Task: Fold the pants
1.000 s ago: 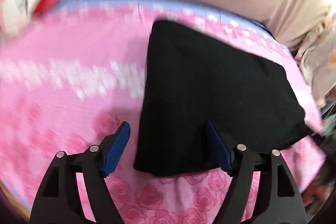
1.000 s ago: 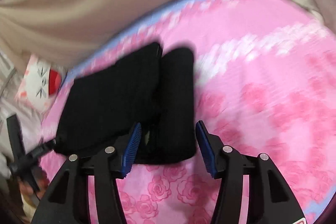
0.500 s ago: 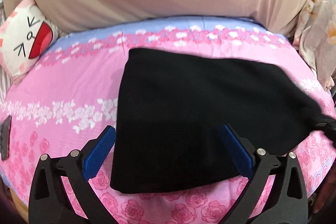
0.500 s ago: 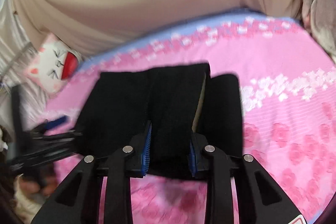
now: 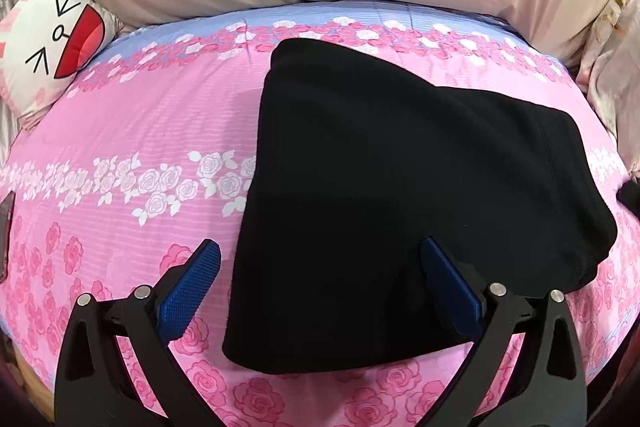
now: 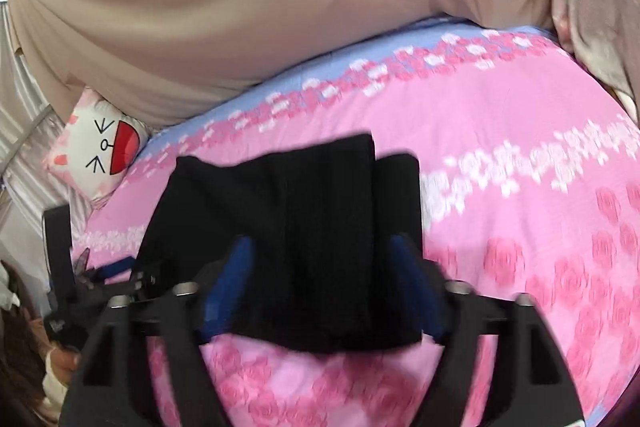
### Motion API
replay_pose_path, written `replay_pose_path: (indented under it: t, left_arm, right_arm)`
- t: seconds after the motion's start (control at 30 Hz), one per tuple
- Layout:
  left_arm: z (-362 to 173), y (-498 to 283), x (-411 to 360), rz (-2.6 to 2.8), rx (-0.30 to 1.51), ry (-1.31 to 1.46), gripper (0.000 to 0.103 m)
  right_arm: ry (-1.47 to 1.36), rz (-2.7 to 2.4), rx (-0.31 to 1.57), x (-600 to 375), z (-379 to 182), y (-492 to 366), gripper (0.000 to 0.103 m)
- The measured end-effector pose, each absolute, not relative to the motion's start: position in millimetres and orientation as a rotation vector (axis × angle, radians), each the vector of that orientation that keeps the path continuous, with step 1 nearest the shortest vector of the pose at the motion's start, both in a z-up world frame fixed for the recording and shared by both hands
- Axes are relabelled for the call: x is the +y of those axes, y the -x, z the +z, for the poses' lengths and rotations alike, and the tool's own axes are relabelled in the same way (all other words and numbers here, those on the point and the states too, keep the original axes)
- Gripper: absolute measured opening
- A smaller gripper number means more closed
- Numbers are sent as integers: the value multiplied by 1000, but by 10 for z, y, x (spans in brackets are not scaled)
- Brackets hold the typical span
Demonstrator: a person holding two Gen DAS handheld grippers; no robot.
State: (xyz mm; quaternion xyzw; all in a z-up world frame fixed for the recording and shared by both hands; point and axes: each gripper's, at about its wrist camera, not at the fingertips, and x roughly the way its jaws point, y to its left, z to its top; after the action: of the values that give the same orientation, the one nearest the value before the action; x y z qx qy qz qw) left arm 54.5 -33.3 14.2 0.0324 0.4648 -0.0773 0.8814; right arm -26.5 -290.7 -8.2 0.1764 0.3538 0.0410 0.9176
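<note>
pants (image 5: 400, 195): folded black bundle lying flat on pink rose bedsheet (image 5: 140, 131), toward its near edge | left gripper (image 5: 320, 267): jaws wide, over pants' near-left corner, gripping nothing | right gripper (image 6: 320, 263): jaws just opened, spread, pants' near edge between pads, unpressed

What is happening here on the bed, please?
A person with tongs in each hand is folding black pants on a pink rose bedsheet. The pants lie folded into a compact stack. The left tongs hang wide open over them; the right tongs have just been opening, gripping nothing.
</note>
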Motion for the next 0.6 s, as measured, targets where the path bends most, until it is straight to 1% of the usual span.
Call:
replay_pose_path:
  t: [0.13, 0.2, 0.23, 0.27, 0.3, 0.33, 0.37, 0.4, 0.43, 0.5, 0.53, 0.57, 0.6]
  left_arm:
    - [146, -544, -342, -156, 968, -73, 98]
    - [155, -544, -367, -152, 958, -90, 98]
    - [156, -544, -380, -151, 957, -97, 98]
    - [160, -544, -389, -153, 957, -99, 98]
    - [163, -550, -392, -154, 957, -100, 98]
    - [169, -557, -392, -152, 957, -101, 98]
    - [174, -565, -388, -155, 958, -101, 98]
    - [176, -574, -385, -159, 959, -99, 98]
    - [167, -588, -382, -162, 962, -97, 98]
    - [117, -627, -387, -180, 974, -80, 98]
    - [90, -644, -394, -179, 980, -74, 98]
    - [61, -664, -407, -179, 987, -69, 98]
    - [47, -674, -413, -182, 990, -65, 98]
  right_arm:
    - [-314, 91, 772, -3007, -123, -244, 74]
    - [-296, 102, 834, -3015, -239, -583, 74]
    - [-270, 101, 874, -2989, -325, -772, 71]
    - [-253, 108, 873, -2969, -349, -831, 41]
    - [-236, 142, 880, -2911, -340, -882, 38]
    - [-230, 156, 886, -2870, -293, -891, 30]
    - [-215, 153, 844, -2824, -135, -810, 27]
    - [-205, 148, 791, -2807, 23, -714, 4]
    - [-228, 144, 731, -2836, 224, -573, 5]
    - [-261, 106, 692, -2928, 275, -469, 7]
    - [-247, 85, 714, -2941, 202, -496, 10]
    - [-183, 5, 809, -2935, -84, -628, 20]
    - [-160, -30, 861, -2940, -252, -706, 21]
